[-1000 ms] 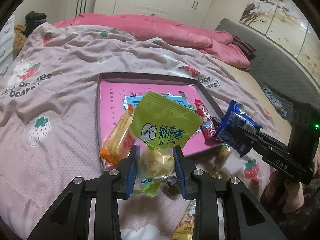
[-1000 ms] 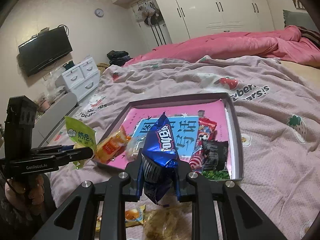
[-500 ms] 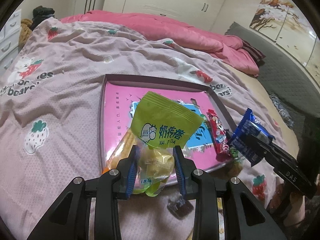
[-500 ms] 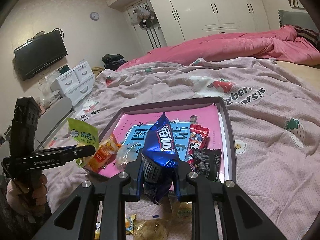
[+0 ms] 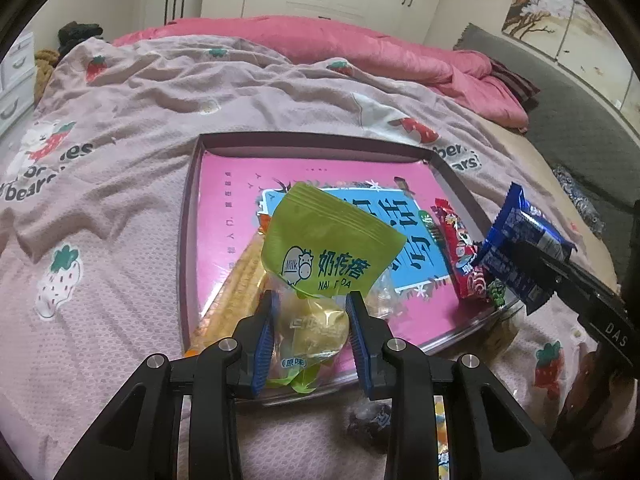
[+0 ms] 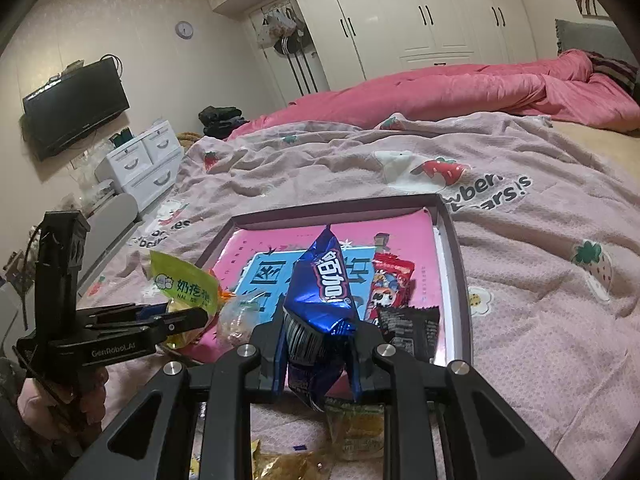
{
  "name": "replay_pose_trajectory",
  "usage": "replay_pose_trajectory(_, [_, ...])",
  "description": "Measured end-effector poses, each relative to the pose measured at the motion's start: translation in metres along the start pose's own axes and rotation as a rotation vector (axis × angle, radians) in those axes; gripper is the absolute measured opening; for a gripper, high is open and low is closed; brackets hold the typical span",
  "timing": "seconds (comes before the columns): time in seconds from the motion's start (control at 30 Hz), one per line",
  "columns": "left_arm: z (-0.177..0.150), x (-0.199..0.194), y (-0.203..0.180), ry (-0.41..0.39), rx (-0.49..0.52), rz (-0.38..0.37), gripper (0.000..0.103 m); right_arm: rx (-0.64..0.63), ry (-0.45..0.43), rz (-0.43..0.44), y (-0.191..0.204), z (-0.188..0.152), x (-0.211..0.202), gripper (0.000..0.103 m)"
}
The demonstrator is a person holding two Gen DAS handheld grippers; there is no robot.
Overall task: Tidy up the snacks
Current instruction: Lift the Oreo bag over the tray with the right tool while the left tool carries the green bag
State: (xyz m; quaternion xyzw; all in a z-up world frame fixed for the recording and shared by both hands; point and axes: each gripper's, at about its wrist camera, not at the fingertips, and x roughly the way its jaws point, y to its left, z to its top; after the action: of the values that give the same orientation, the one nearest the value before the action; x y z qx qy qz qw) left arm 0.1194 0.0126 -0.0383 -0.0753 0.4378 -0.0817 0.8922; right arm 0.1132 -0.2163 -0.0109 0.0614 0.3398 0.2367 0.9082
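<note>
A shallow tray [image 5: 188, 240] [image 6: 456, 264] with a pink and blue printed bottom lies on the bed. My left gripper [image 5: 312, 312] [image 6: 200, 314] is shut on a green milk-candy bag [image 5: 328, 248] [image 6: 184, 284], held over the tray's near left part. My right gripper [image 6: 318, 332] [image 5: 516, 252] is shut on a shiny blue snack packet [image 6: 324, 288] [image 5: 520, 240], held upright over the tray's near edge. In the tray lie an orange cracker pack [image 5: 236, 280], a red packet [image 5: 460, 248] [image 6: 390, 284], a black packet [image 6: 412, 328] and a clear wrapped sweet [image 6: 236, 320].
Loose snacks lie on the strawberry-print blanket [image 5: 112, 216] in front of the tray: a dark wrapped sweet [image 5: 368, 420], yellow packets [image 6: 356, 428] [image 6: 288, 464]. A pink duvet [image 6: 480, 88] is bunched at the bed's far side. White drawers [image 6: 144, 160] stand left.
My left gripper has moved forward and down with the green bag, from in front of the tray to over its near left part. The right gripper holds its blue packet almost still.
</note>
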Motion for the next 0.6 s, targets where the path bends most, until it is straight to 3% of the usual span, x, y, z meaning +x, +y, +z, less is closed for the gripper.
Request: replay_pose_trajectory(0.6, [0.000, 0.013, -0.006, 0.030, 0.022, -0.026, 0.035, -0.003, 0.039, 0.012, -0.001, 0.003, 0.026, 0.024])
